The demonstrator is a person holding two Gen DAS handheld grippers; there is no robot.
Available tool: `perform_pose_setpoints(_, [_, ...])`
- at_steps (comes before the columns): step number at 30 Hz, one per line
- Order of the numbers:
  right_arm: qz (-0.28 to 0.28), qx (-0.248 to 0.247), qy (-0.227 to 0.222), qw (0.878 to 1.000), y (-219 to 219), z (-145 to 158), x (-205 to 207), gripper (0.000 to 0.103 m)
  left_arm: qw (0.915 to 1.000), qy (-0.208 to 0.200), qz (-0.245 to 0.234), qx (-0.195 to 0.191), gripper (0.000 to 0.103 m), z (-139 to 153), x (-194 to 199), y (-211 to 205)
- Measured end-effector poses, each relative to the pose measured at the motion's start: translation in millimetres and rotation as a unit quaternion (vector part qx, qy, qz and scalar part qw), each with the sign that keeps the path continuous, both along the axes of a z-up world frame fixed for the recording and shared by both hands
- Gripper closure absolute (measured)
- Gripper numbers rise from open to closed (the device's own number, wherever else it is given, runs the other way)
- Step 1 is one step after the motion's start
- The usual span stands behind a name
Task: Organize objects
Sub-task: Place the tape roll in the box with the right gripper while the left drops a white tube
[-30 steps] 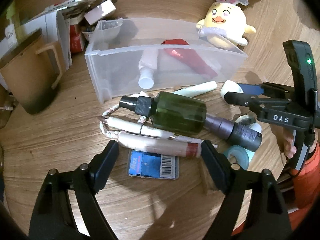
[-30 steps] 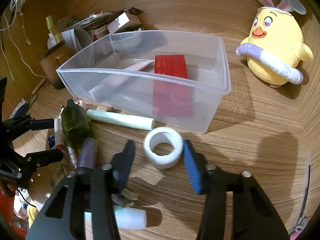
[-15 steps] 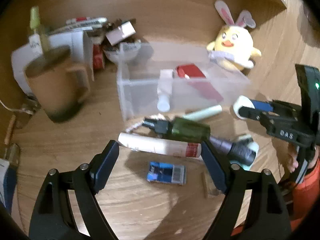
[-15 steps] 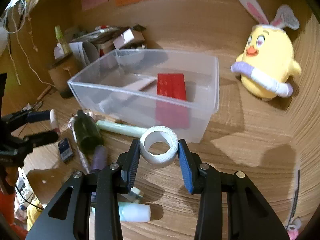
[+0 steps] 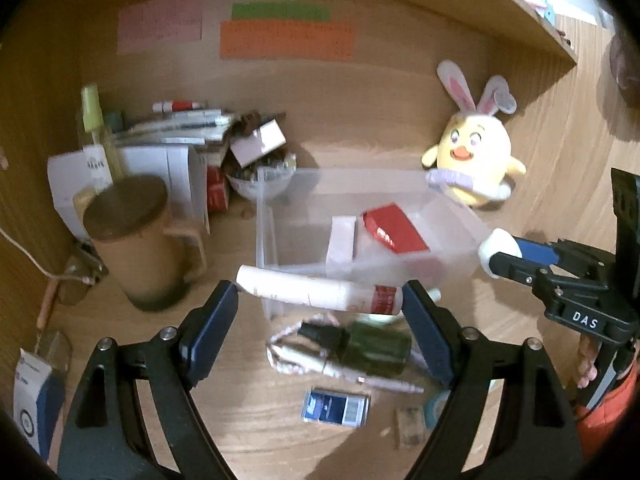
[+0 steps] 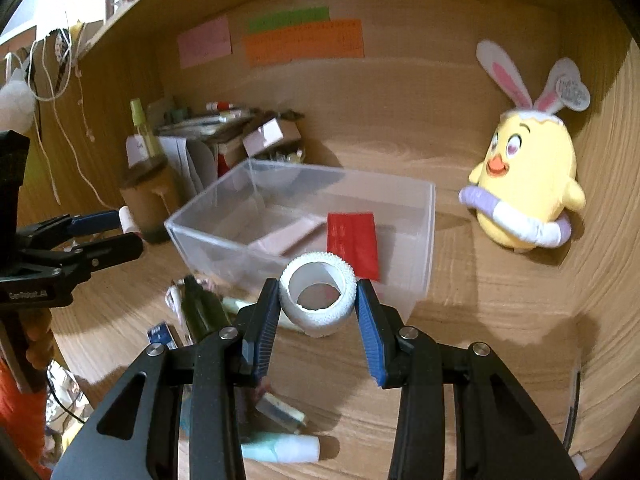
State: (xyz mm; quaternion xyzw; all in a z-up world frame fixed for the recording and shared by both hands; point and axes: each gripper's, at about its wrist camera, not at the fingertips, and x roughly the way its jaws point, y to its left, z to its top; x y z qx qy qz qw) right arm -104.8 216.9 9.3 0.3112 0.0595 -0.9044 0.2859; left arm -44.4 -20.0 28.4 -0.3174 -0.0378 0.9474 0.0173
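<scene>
Left wrist | left tongs (image 5: 320, 304) clamp tube (image 5: 316, 294) | right tongs (image 6: 318, 300) clamp tape roll (image 6: 318, 294)

Wooden worktop (image 5: 240, 432); on it clear bin (image 5: 268, 240), lidded mug (image 5: 136, 248), plush chick (image 5: 472, 160), green bottle (image 5: 376, 348), blue card (image 5: 336, 402)

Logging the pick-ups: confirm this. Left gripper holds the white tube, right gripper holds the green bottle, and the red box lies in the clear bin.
One error: the right gripper holds the white tape roll, as the right wrist view shows; the green bottle lies on the desk. The left gripper does hold the white tube, and the red box lies in the clear bin.
</scene>
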Motion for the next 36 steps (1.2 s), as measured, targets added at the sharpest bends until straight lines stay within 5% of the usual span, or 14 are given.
perform_pose_setpoints(17, [-0.014, -0.023, 0.031, 0.999, -3, 29, -32, 0.068, 0.9997, 0.024, 0.004, -0.001, 0.020, 21, -41, 8])
perform_pose_setpoints(36, [-0.019, 0.013, -0.035, 0.999, -21, -17, -88, 0.068, 0.9973, -0.067, -0.029, -0.004, 0.020, -25, -108, 23])
